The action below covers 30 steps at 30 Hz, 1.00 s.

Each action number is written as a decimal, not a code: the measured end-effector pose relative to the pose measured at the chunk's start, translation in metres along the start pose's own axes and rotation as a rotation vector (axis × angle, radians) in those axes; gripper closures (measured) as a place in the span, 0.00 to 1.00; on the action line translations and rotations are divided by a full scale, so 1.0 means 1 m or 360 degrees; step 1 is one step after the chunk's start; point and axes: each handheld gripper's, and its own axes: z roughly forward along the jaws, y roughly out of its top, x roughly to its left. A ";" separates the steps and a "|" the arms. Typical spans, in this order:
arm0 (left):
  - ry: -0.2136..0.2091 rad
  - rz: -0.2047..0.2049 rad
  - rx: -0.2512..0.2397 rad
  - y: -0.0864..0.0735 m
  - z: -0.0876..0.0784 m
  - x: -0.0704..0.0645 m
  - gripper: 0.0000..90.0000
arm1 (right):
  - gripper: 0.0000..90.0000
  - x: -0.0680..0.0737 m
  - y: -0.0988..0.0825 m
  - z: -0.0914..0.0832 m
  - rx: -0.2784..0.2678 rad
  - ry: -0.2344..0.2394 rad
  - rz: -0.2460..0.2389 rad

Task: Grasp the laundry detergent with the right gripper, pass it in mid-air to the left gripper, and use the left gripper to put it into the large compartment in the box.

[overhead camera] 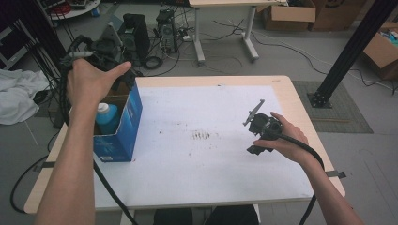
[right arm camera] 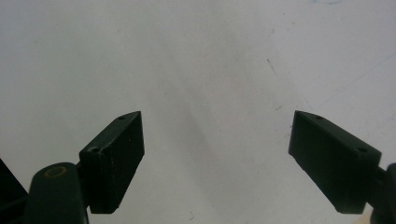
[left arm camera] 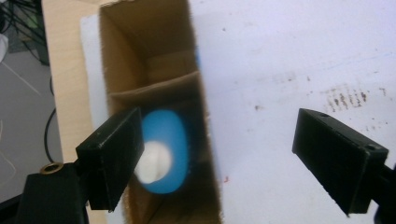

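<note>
Jaws spread wide and holding nothing, the left gripper (left arm camera: 217, 158) hangs over the open blue box (overhead camera: 123, 126) at the left edge of the scuffed white table (overhead camera: 206, 159), a blue bottle (left arm camera: 164, 151) standing inside below it, while the right gripper (overhead camera: 261, 131), equally wide and unladen, rests well apart above grey cable-strewn floor (overhead camera: 291, 61) beyond.

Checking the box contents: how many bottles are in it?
1. A blue bottle with a white cap stands in the near compartment of the box; the far compartment looks empty, though its floor is partly hidden.

boxes: 1 blue box (overhead camera: 123, 129) | bottles: 1 blue bottle (overhead camera: 107, 117) | grippers: 2
</note>
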 end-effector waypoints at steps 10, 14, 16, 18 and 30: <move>-0.0014 0.0136 0.0014 0.009 0.009 -0.033 0.19 | 0.20 -0.003 -0.006 -0.001 0.0002 -0.0003 0.0021; -0.0108 0.0237 0.0009 0.013 0.014 -0.050 0.19 | 0.20 -0.004 -0.009 -0.001 0.0002 -0.0004 0.0031; -0.0185 0.0323 0.0014 0.015 0.020 -0.064 0.19 | 0.20 -0.005 -0.010 -0.001 0.0009 0.0000 0.0040; -0.0185 0.0362 0.0021 0.015 0.024 -0.073 0.19 | 0.20 -0.006 -0.010 -0.001 0.0006 -0.0001 0.0038; -0.0178 0.0575 0.0106 0.003 0.056 -0.117 0.19 | 0.20 -0.007 -0.010 -0.004 0.0003 -0.0015 0.0074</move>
